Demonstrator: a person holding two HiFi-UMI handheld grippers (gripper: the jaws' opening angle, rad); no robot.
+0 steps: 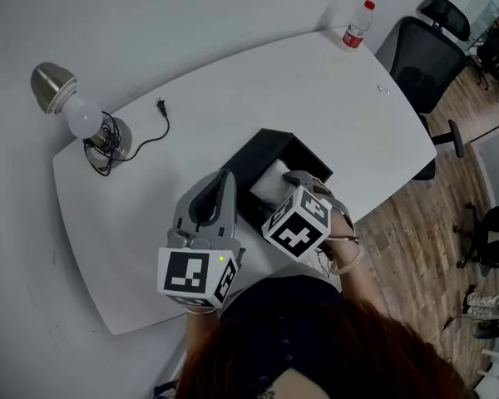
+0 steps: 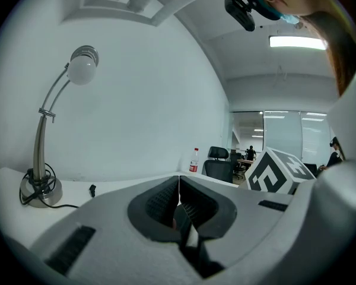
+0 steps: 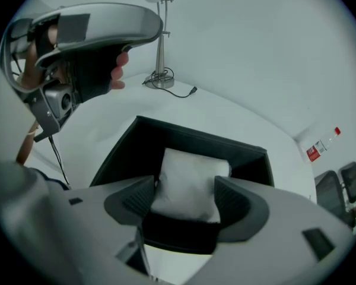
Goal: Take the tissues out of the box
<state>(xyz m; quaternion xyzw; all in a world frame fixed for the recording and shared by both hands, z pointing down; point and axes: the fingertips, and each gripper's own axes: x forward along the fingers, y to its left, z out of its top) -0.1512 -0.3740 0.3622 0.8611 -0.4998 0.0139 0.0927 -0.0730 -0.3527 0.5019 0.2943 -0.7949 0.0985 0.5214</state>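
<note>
A black open-topped box stands on the white table, near its front edge. A white stack of tissues lies inside it. My right gripper reaches down into the box, its jaws spread wide on either side of the tissues; the pads stand close by the stack's sides without visibly squeezing it. My left gripper hovers just left of the box, its jaws closed together with nothing between them.
A desk lamp with a coiled cord and plug sits at the table's far left. A red-capped bottle stands at the far right corner. Black office chairs are beyond the table's right edge, over a wooden floor.
</note>
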